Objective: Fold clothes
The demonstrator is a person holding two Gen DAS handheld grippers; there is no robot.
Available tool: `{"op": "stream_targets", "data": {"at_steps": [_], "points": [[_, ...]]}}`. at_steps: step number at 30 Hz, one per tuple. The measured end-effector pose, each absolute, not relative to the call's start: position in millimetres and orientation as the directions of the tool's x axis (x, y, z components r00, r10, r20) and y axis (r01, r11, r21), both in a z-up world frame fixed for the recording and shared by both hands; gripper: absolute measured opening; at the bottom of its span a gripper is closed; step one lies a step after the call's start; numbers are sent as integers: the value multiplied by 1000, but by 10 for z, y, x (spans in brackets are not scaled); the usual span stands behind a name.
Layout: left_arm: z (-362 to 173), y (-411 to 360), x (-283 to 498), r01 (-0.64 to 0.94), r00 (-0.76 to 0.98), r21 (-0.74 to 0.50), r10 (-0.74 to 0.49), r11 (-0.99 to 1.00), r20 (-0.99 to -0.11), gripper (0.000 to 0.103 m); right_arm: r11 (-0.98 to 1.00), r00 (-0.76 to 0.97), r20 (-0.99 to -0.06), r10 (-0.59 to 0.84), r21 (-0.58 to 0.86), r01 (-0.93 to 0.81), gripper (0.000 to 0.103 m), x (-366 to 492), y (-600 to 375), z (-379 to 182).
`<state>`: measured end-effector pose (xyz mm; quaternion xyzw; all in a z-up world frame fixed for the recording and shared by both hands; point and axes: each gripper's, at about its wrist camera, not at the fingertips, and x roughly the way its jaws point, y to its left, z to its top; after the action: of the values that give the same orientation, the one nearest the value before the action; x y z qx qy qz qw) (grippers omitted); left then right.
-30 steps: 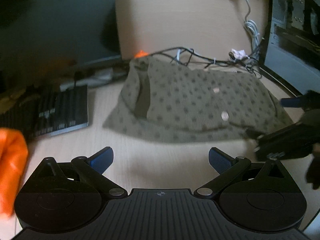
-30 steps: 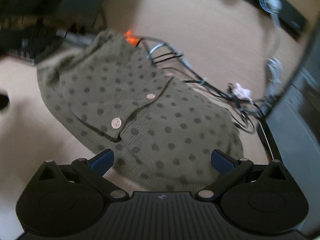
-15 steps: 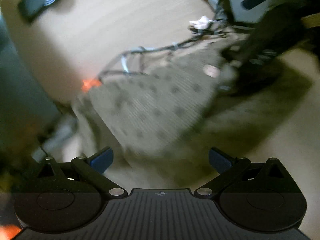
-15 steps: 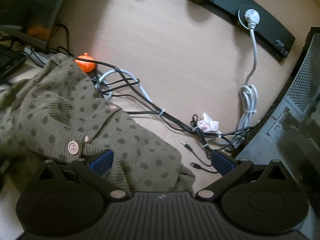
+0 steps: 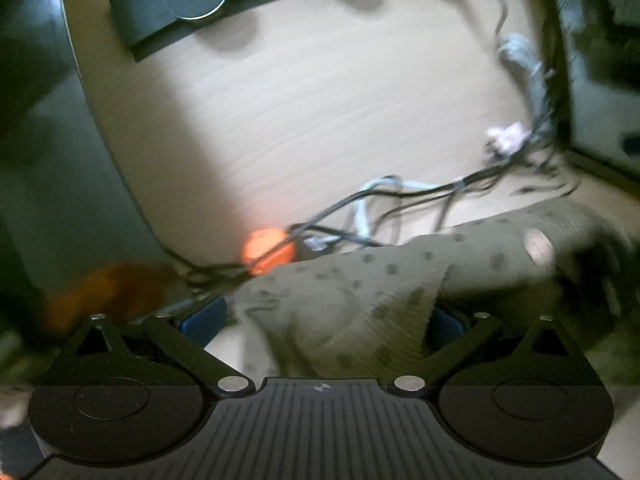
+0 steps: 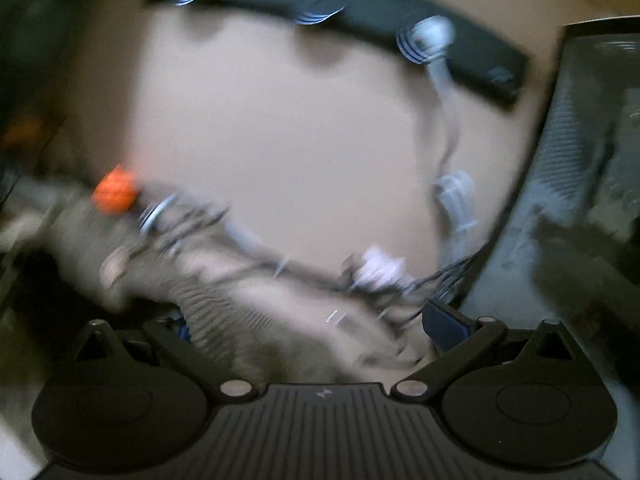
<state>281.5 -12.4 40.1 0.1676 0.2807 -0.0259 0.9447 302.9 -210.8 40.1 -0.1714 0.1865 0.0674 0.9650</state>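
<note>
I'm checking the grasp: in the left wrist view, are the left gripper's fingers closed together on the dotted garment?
No, the left gripper stands wide open, with the dotted garment lying loosely between its fingers.

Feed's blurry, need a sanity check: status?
Left gripper, right gripper: jaws open, astride garment. Cable tangle and orange ball just behind.

Both wrist views sit low and close over the tabletop [image 5: 320, 120], facing its back edge, each with its own tongs along the bottom. They share the black socket strip [image 5: 168, 12] [image 6: 460, 52] across the top, the orange ball [image 5: 264, 250] [image 6: 116, 192] and the cable tangle [image 5: 400, 208] [image 6: 240, 240]; the right view is heavily blurred.
</note>
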Motion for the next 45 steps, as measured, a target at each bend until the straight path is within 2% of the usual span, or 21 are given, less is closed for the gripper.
{"op": "stream_targets", "data": {"at_steps": [4,5,9,14,16,18,20,23,26,29,34,36,39,41,43,45], "points": [[450,-262,2738,316,812,186,-164,930,-559,103,927,928,-366,70,-320,-196,103,3148,-2117,522],[464,-333,2724,332,822,211,-172,919,-543,103,925,927,-368,73,-322,-201,103,3174,-2090,529],[412,-538,2863,254,881,384,-49,888,-471,103,921,920,-383,83,-322,-217,103,3191,-2078,497],[298,-319,3217,99,872,412,120,906,-474,103,930,934,-356,32,-331,-158,103,3160,-2121,405],[305,-200,3241,114,851,330,79,937,-519,103,945,945,-327,31,-297,-134,103,3139,-2167,477],[434,-162,3168,173,838,197,-40,965,-544,103,954,952,-303,39,-273,-126,103,3127,-2190,546],[605,-281,2996,307,840,123,-208,944,-502,103,950,954,-296,45,-284,-133,103,3132,-2153,597],[605,-677,2824,441,844,311,-272,842,-462,103,946,954,-297,51,-292,-141,103,3128,-2133,614],[367,-894,2890,385,887,496,-162,778,-433,103,945,951,-305,56,-292,-149,103,3117,-2135,599],[342,-810,3065,188,943,550,7,814,-334,103,943,948,-312,61,-292,-157,103,3105,-2137,584],[594,-440,3194,-26,962,477,153,879,-228,103,943,945,-320,64,-291,-162,103,3101,-2109,553],[611,-350,3285,-35,951,451,169,892,-260,103,944,944,-325,54,-293,-155,103,3151,-2046,527],[561,-152,3436,-42,918,376,184,926,-352,103,937,938,-346,32,-316,-149,103,3255,-1984,491],[549,-3,3453,-62,897,323,195,944,-397,103,940,950,-309,39,-312,-140,103,3188,-2013,585],[659,72,3365,-73,906,288,184,955,-381,103,942,970,-243,31,-316,-109,103,3031,-2044,727],[819,78,3169,-84,927,296,184,951,-328,103,946,985,-171,33,-314,-86,103,2800,-2090,922]]}}
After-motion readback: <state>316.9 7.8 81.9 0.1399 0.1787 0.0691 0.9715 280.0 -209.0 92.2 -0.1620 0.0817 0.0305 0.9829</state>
